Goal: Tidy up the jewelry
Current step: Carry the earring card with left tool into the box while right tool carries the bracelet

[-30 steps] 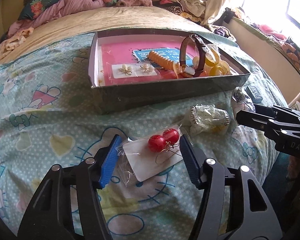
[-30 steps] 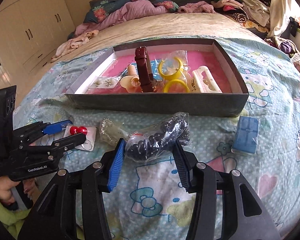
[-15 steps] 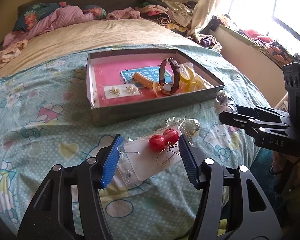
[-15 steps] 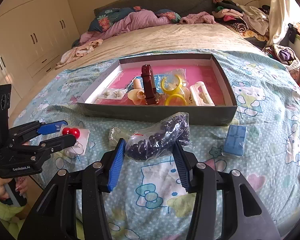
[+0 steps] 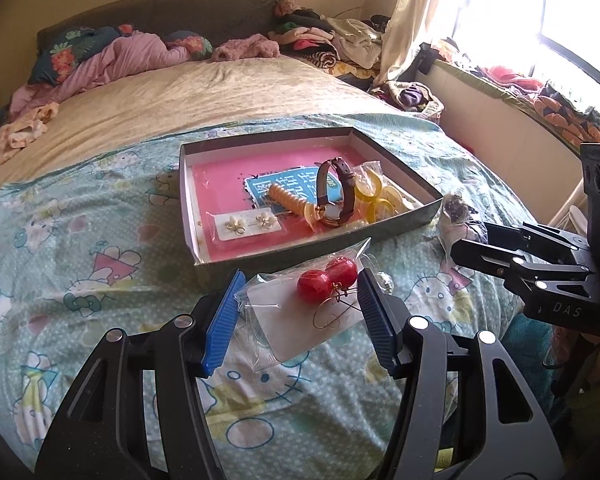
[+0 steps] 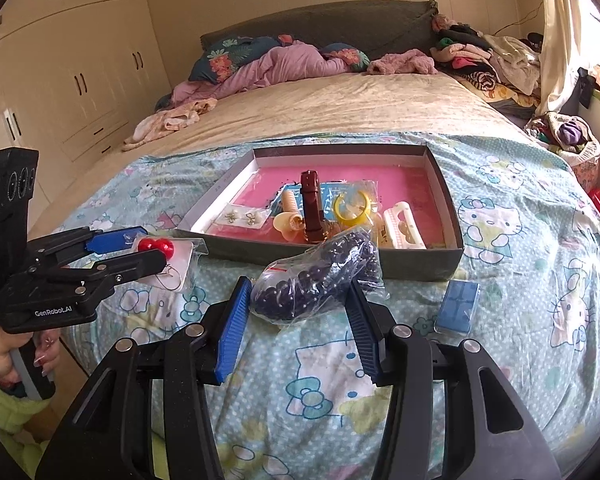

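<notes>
My left gripper [image 5: 300, 304] is shut on a clear packet of red ball earrings [image 5: 327, 280] and holds it above the bedspread, in front of the grey box [image 5: 196, 216]. My right gripper [image 6: 296, 304] is shut on a clear bag of dark beads [image 6: 316, 280], lifted in front of the box's near wall [image 6: 420, 264]. The box has a pink floor and holds a brown watch [image 6: 313, 208], flower earrings on a card [image 5: 248, 222], yellow rings [image 6: 352, 204], an orange spiral [image 5: 290, 200] and a white clip [image 6: 402, 226]. Each gripper shows in the other's view: the left one [image 6: 132, 248], the right one [image 5: 472, 240].
A small blue packet [image 6: 458, 306] lies on the Hello Kitty bedspread right of my right gripper. A small clear packet [image 5: 384, 280] peeks out behind my left finger. Piled clothes [image 6: 484, 60] and bedding sit at the far end. Wardrobes [image 6: 60, 80] stand on the left.
Both grippers have risen and pulled back from the bed, each carrying its packet. The box and bedspread look smaller and farther away.
</notes>
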### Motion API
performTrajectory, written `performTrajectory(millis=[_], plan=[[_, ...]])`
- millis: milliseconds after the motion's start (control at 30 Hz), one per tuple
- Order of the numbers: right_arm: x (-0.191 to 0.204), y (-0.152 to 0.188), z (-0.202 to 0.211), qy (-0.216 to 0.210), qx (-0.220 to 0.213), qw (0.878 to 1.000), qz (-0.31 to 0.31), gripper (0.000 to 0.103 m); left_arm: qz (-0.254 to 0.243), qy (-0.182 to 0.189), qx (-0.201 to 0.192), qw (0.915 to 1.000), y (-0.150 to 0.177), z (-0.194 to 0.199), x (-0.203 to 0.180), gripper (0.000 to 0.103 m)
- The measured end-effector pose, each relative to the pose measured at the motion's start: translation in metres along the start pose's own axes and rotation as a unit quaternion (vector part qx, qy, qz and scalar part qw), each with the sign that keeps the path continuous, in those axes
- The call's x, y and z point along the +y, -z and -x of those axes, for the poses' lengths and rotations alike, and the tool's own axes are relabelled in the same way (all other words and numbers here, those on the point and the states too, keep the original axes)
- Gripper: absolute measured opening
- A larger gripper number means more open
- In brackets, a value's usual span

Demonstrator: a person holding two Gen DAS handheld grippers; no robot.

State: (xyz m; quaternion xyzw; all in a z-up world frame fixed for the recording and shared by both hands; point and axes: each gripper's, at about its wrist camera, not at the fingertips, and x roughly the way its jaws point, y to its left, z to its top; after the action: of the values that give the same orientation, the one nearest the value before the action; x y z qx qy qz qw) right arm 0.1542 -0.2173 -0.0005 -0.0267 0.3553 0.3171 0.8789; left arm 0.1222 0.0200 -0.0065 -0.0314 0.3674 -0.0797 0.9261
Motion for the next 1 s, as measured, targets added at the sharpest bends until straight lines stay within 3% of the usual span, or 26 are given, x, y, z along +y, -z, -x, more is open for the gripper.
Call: performTrajectory(millis=[533,1000], plan=[[-0.010,-0.014,0.023,0.012,-0.036,0.999,-0.005,0.046,-0.016,-0.001,-0.029,0.9994,-0.035,-0.004,-0.006,0.050],[-0.037,-0.037,0.030,0.032,-0.057,0.998,-0.018,0.046,-0.014,-0.005,-0.030,0.9994,-0.056,-0.031,-0.005,0.050]])
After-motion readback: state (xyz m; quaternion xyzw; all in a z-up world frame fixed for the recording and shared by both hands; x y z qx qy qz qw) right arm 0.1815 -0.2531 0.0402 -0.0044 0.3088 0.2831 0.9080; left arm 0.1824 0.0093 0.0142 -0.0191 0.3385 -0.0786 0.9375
